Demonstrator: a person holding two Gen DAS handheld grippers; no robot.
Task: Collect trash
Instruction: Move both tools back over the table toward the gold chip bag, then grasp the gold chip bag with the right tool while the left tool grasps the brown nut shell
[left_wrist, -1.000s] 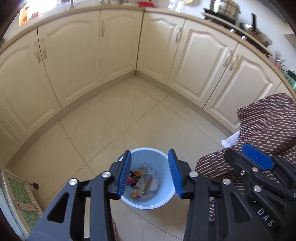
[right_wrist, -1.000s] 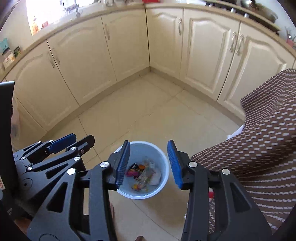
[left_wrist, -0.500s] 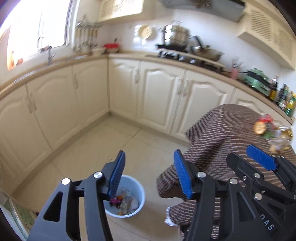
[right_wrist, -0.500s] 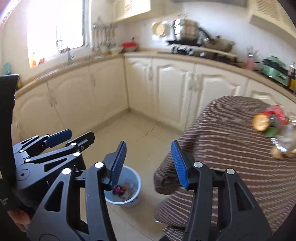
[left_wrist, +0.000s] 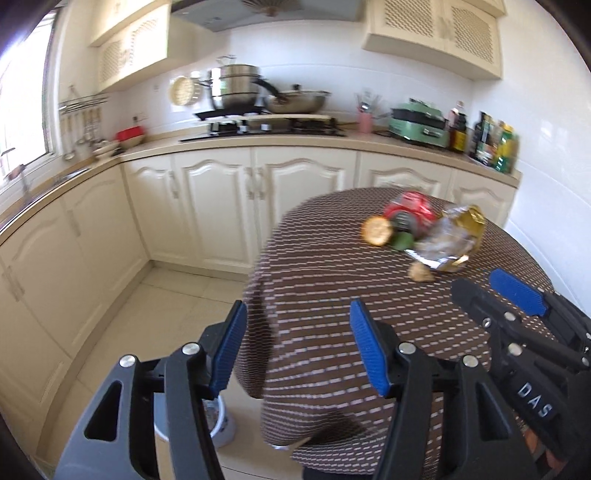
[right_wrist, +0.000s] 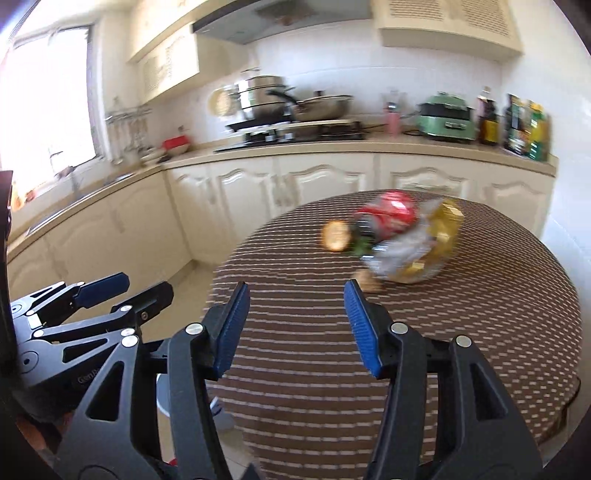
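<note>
A pile of trash lies on the round table's brown patterned cloth (left_wrist: 325, 295): a red wrapper (left_wrist: 410, 206), a clear and gold bag (left_wrist: 450, 238), a round yellow piece (left_wrist: 376, 230) and a small brown scrap (left_wrist: 421, 274). The same pile shows in the right wrist view around the red wrapper (right_wrist: 388, 216) and the gold bag (right_wrist: 424, 251). My left gripper (left_wrist: 297, 345) is open and empty, short of the pile. My right gripper (right_wrist: 295, 326) is open and empty over the table's near part (right_wrist: 295, 280). The pale blue bin (left_wrist: 221, 421) stands on the floor at lower left, mostly hidden by my left fingers.
Cream cabinets (left_wrist: 221, 206) run along the wall behind the table. The counter holds a stove with pots (left_wrist: 258, 96), a green appliance (left_wrist: 417, 125) and bottles (left_wrist: 495, 144). Tiled floor (left_wrist: 166, 314) lies left of the table.
Both grippers have swung up from over the bin toward the table. The bin dropped to the lower left of the views and the trash pile came into view.
</note>
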